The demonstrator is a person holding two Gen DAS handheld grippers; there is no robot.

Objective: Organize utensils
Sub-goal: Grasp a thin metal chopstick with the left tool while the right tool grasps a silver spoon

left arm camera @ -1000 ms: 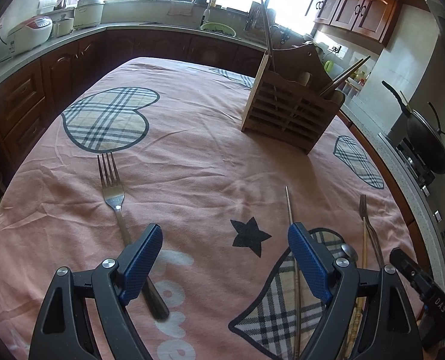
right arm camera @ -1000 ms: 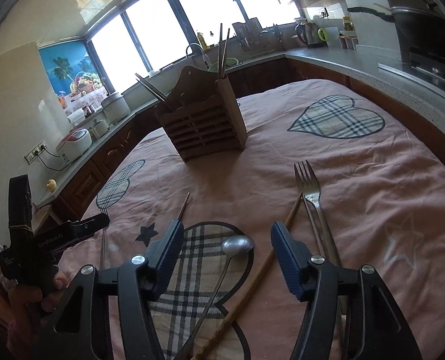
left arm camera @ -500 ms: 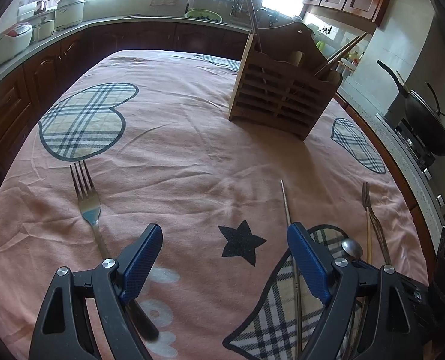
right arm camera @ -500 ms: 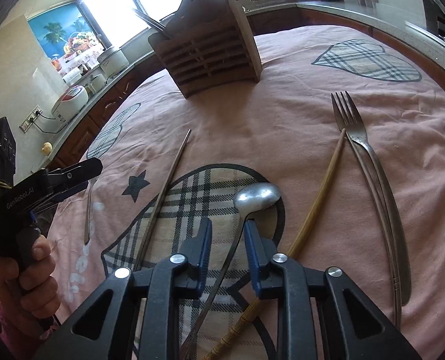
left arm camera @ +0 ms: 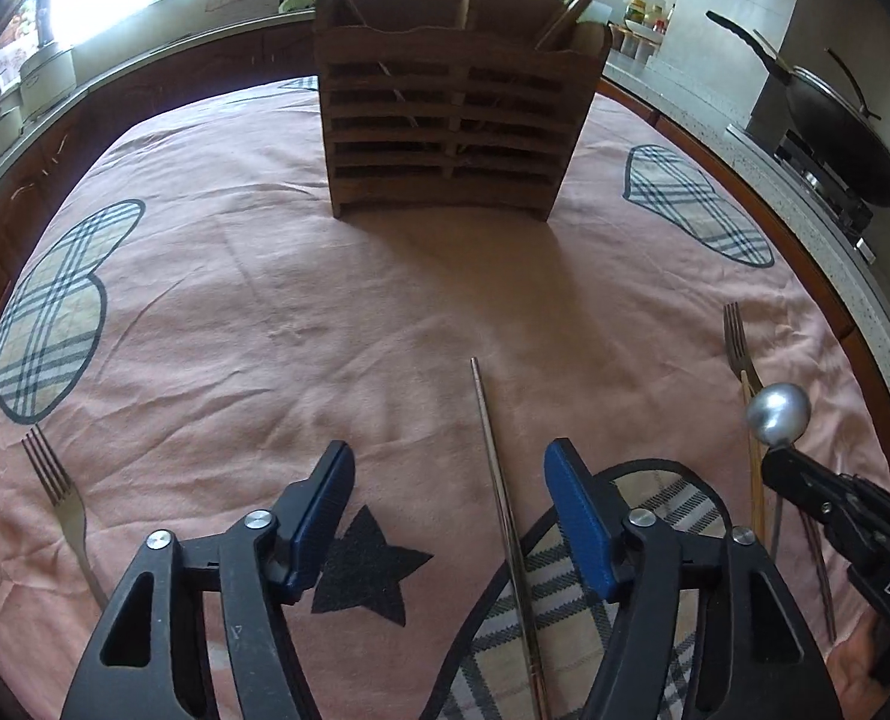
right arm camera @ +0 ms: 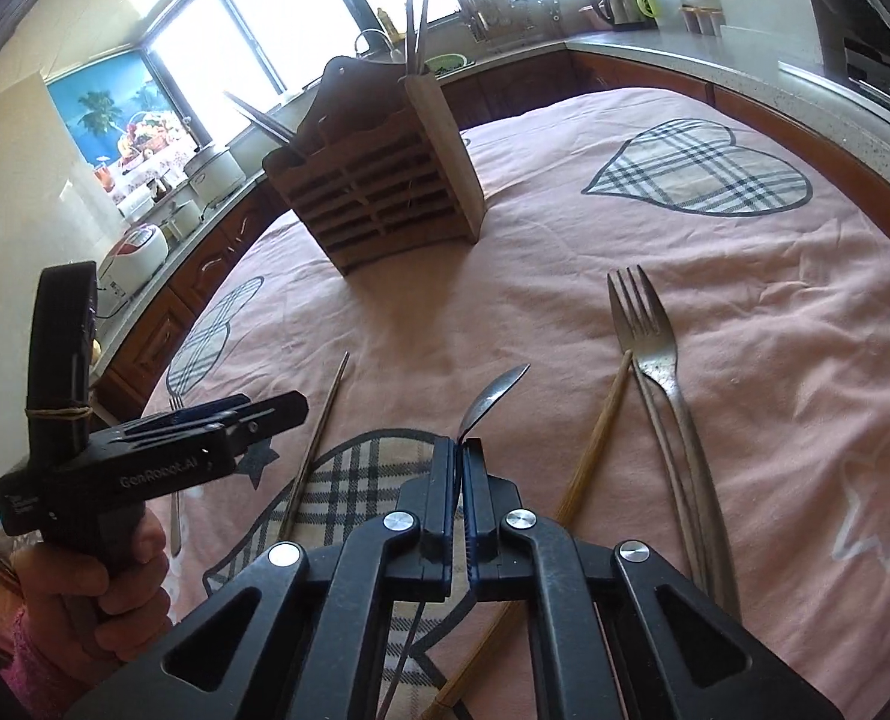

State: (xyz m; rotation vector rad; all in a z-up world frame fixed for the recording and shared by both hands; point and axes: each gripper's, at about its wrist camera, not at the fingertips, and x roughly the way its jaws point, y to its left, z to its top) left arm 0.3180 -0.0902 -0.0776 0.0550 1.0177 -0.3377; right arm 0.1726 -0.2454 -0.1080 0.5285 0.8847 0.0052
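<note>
Some sticks already in the wooden holder [right arm camera: 378,192]. Spoon [right arm camera: 493,399] pinched in right tool [right arm camera: 461,456]. Left tool [left arm camera: 445,480] closing around metal chopstick [left arm camera: 499,480], not yet pinching. Forks still on worktop [left arm camera: 264,300].

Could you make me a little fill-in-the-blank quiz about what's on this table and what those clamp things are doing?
1. The right hand-held gripper is shut on the handle of a ____.
2. A metal chopstick lies between the blue pads of the ____ hand-held gripper.
3. The wooden holder stands on a ____ tablecloth.
4. Beside the bamboo chopstick lies a ____.

Missing words: spoon; left; pink; fork
</note>
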